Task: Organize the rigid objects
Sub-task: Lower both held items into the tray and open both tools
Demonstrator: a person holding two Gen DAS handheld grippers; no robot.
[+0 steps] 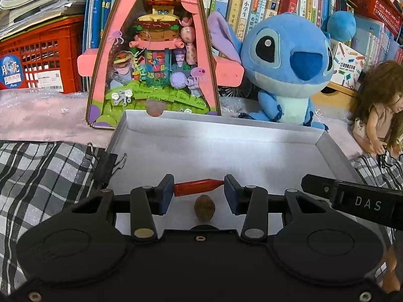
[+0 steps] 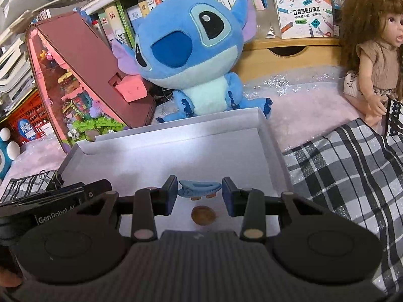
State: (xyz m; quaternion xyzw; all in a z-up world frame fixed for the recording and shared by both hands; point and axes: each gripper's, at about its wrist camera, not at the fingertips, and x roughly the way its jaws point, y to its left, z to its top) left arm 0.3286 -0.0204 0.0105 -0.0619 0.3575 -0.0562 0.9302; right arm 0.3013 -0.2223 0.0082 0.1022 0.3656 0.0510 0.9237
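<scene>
The left gripper point(image 1: 199, 188) has its pads clamped on the ends of a red pen-like stick point(image 1: 197, 187), held crosswise above the white tray point(image 1: 226, 148). The right gripper point(image 2: 199, 188) pinches a blue hair clip point(image 2: 199, 188) over that same tray point(image 2: 176, 151). A small brown nut point(image 1: 204, 207) lies on the tray floor beneath the jaws. Behind the tray's far rim sits a blue plush toy point(image 1: 287, 58).

1. A home, likely a child's room: crowded bookshelf point(image 1: 264, 2) of children's books.
2. Toys in front: blue plush toy point(image 2: 191, 58), doll point(image 2: 372, 60), building-block set point(image 1: 153, 58).
3. Checked cloth point(image 2: 347, 166) covers the surface.
</scene>
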